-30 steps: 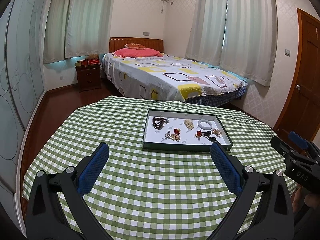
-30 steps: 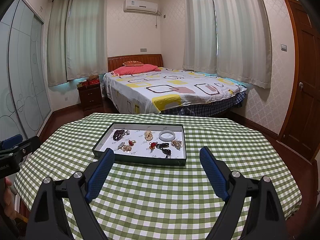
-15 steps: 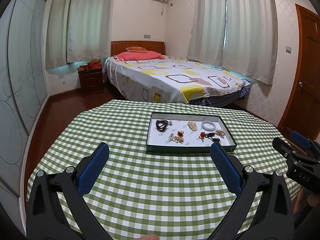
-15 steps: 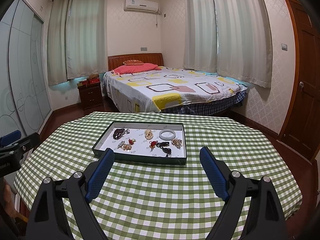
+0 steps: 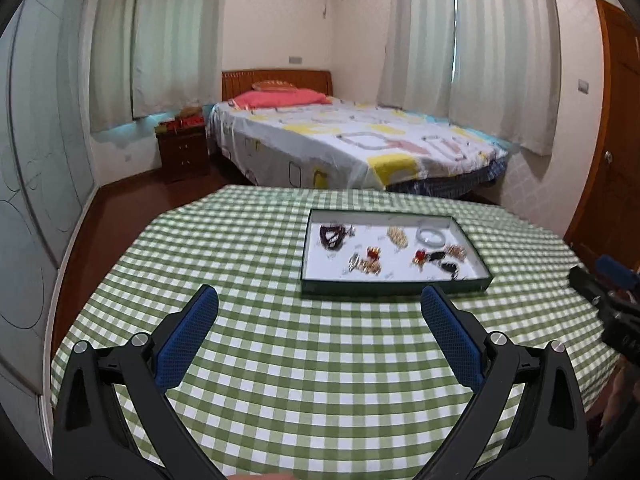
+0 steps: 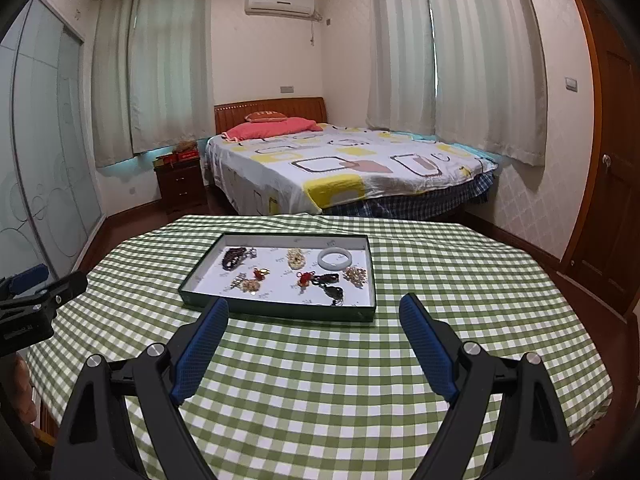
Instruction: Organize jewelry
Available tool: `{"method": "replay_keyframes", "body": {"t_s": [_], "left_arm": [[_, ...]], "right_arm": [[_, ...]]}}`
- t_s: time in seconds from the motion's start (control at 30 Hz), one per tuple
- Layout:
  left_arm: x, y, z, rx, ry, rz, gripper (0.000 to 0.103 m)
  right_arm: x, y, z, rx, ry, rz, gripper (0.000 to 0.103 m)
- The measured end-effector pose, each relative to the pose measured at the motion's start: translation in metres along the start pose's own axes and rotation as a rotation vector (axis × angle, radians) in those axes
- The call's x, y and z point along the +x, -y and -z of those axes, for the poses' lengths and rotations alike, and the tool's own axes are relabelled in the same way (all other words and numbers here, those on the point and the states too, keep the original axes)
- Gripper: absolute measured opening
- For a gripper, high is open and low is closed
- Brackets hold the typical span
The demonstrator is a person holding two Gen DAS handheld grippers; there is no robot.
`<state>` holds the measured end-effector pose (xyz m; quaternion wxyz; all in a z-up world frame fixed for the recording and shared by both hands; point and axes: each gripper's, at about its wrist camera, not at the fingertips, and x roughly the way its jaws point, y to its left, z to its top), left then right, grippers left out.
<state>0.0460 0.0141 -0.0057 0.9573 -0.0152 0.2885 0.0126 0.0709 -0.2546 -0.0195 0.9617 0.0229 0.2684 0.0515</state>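
Fingers (image 6: 428,344) apart over checked tablecloth (image 6: 320,380), bedrm.

Tray on table, bed beyond

On the table (image 6: 360,380) the tray (image 6: 280,309) sits toward 12 o'clock; in it the bangle (image 6: 335,258) lies at 2 o'clock, a bead bracelet (image 6: 234,258) at 10. Behind stands the bed (image 6: 340,168), a nightstand (image 6: 180,186) at its left.

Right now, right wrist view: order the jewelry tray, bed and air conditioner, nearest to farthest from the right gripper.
1. Jewelry tray: on the checked tablecloth, just ahead of the open right gripper, slightly left.
2. Bed: on the floor beyond the table's far edge.
3. Air conditioner: high on the back wall, above the headboard.
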Motion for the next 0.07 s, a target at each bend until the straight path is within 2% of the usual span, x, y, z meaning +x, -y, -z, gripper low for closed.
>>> {"method": "replay_keyframes", "body": {"t_s": [0.07], "left_arm": [[0.0159,-0.0063,0.002,-0.016,-0.03,-0.009,0.099]], "right_arm": [[0.0143,0.0087,0.0033,0.013,-0.014,0.017,0.085]]}}
